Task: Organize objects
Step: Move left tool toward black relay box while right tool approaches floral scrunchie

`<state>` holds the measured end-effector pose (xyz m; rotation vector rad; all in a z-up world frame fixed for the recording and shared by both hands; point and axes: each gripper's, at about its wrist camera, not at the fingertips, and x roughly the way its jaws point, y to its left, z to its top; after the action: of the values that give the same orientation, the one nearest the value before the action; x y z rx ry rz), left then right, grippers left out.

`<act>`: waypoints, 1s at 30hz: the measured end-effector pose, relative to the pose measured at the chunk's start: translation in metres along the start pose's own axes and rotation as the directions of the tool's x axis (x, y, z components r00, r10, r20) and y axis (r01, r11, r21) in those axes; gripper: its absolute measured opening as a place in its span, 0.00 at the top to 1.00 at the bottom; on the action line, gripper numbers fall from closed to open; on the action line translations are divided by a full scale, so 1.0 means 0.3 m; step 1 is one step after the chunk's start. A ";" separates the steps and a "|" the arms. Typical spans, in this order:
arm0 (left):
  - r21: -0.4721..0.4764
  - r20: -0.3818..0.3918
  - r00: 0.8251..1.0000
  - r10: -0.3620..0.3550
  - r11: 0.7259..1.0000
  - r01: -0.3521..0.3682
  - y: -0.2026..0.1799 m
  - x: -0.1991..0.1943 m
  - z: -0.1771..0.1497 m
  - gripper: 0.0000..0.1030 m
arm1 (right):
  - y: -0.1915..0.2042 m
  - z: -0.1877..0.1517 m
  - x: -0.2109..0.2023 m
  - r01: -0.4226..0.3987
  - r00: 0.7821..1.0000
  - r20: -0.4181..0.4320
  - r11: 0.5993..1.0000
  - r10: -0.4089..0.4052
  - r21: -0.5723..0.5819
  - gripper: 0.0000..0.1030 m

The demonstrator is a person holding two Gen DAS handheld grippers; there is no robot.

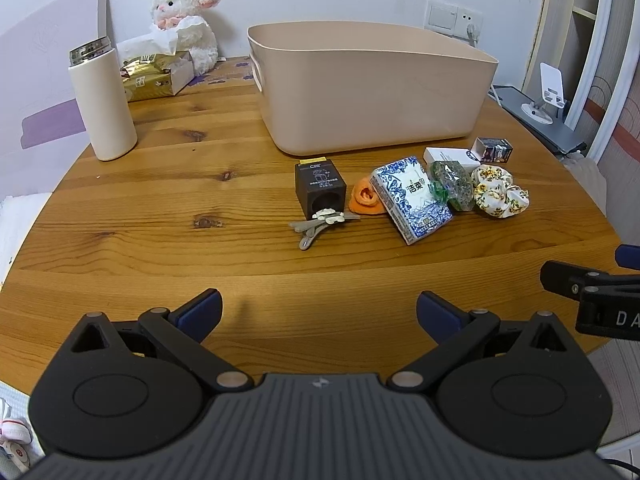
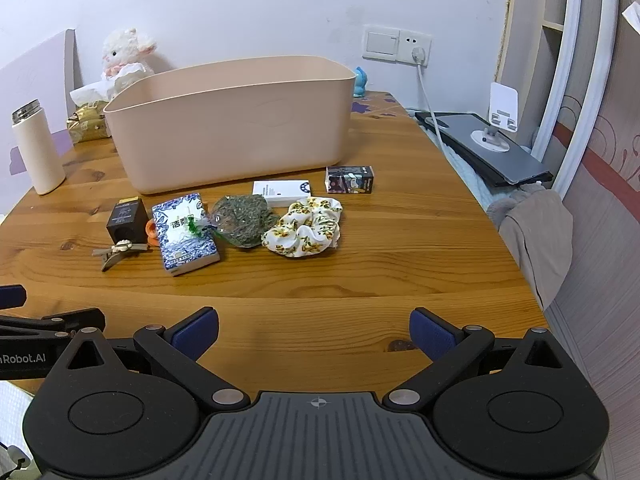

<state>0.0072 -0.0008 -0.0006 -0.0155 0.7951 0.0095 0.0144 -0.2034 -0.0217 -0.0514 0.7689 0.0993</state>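
Note:
A beige bin [image 1: 372, 92] [image 2: 236, 124] stands at the back of the wooden table [image 1: 160, 208] [image 2: 360, 280]. In front of it lie a dark box [image 1: 320, 192] [image 2: 127, 220], a hair clip [image 1: 320, 222] [image 2: 118, 252], an orange item [image 1: 364, 200], a blue-white tissue pack [image 1: 410, 200] [image 2: 184, 232], a green packet [image 1: 452, 184] [image 2: 242, 220], a floral scrunchie [image 1: 500, 190] [image 2: 304, 230], a white box [image 1: 450, 156] [image 2: 282, 192] and a small printed box [image 1: 494, 150] [image 2: 349, 179]. My left gripper [image 1: 319, 314] and right gripper [image 2: 314, 332] are open and empty over the near edge.
A white flask [image 1: 104, 100] [image 2: 38, 148], a tissue box [image 1: 156, 72] and a plush lamb [image 1: 184, 20] [image 2: 124, 56] stand at the back left. A phone stand [image 2: 498, 120] sits on a grey board beyond the right edge. Wall sockets [image 2: 396, 46] are behind.

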 end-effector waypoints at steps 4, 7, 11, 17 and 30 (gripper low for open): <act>0.001 -0.003 1.000 -0.001 1.000 0.001 0.001 0.002 0.004 0.00 | -0.003 -0.002 0.001 0.000 1.000 -0.001 1.000 0.000 0.006 0.00; 0.003 -0.003 1.000 0.000 1.000 0.000 0.000 0.003 0.004 0.00 | -0.006 -0.002 0.004 0.000 1.000 -0.002 1.000 0.000 0.011 0.00; 0.005 -0.005 1.000 0.002 1.000 -0.002 0.001 0.005 0.004 0.00 | -0.005 -0.002 0.007 -0.002 1.000 -0.003 1.000 0.002 0.014 0.00; 0.007 -0.009 1.000 0.003 1.000 -0.003 -0.002 0.009 0.005 0.00 | -0.012 -0.001 0.011 -0.002 1.000 -0.004 1.000 0.002 0.021 0.00; 0.021 -0.011 1.000 0.010 1.000 -0.009 -0.006 0.025 0.018 0.00 | -0.026 0.019 0.033 -0.003 1.000 0.027 0.999 0.002 0.035 0.00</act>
<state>0.0163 -0.0024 -0.0023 0.0082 0.8066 0.0100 0.0263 -0.2100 -0.0246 -0.0159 0.7433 0.0886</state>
